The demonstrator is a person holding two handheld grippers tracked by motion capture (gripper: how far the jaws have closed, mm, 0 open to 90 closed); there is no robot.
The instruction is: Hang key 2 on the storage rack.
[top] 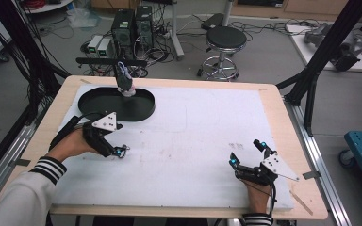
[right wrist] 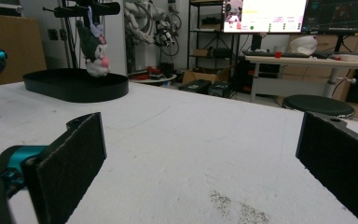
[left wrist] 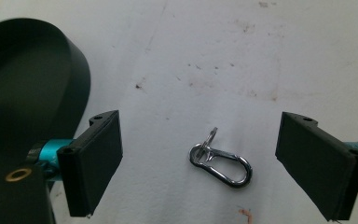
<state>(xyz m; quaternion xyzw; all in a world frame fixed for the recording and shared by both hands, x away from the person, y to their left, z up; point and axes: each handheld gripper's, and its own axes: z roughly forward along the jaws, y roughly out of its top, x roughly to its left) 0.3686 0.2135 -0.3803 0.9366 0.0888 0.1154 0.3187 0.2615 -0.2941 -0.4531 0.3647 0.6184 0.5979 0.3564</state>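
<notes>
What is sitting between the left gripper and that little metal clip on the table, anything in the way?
Nothing visible. The metal clip lies flat on the bare white mat between the open jaws of the left gripper, touching neither pad. The black tray sits off to one side.

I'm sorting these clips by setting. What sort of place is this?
Most likely a lab or workshop: computer towers with tangled cables on the floor, a round stool, and monitors above a desk at the back.

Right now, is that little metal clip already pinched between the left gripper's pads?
No, the metal clip lies on the white mat, apart from both pads.
</notes>
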